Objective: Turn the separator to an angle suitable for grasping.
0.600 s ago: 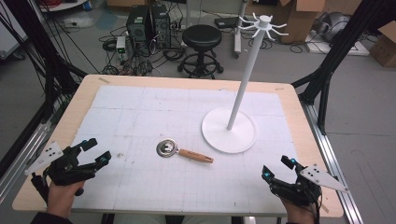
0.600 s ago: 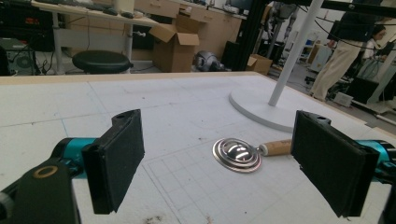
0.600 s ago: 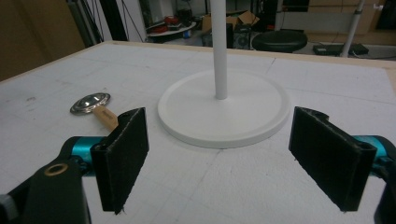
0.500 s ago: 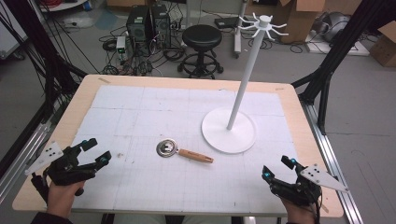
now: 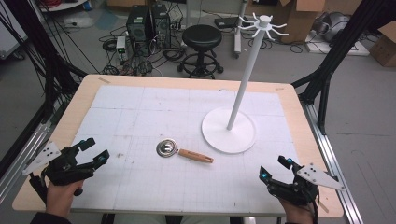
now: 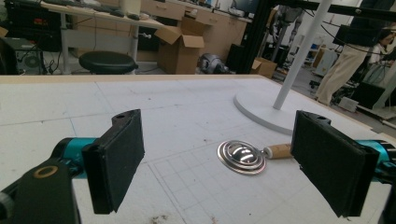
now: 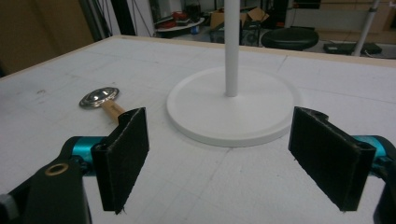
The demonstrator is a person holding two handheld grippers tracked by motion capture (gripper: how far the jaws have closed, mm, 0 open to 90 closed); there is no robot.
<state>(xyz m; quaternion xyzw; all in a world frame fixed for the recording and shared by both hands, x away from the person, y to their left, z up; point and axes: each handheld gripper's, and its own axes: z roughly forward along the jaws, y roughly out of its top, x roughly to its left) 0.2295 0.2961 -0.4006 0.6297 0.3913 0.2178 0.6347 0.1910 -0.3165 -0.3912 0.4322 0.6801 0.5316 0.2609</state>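
Observation:
A small utensil with a round ridged metal head and a wooden handle (image 5: 183, 152) lies flat near the middle of the white gridded mat (image 5: 140, 112); I also see the utensil (image 6: 245, 156) ahead of the left jaws and the utensil (image 7: 102, 99) to the left of the right jaws. A white stand (image 5: 229, 130) with a round base, tall pole and hooks on top rises right of it; the stand (image 7: 231, 105) is just ahead of the right jaws. My left gripper (image 5: 93, 150) rests open at the front left, empty. At the front right, my right gripper (image 5: 275, 168) is open and holds nothing.
The wooden table edge (image 5: 79, 100) frames the mat. Beyond the far edge are a black stool (image 5: 201, 39), computer towers and cables on the floor, and cardboard boxes (image 5: 299, 14). Black frame struts (image 5: 336, 51) stand at both sides.

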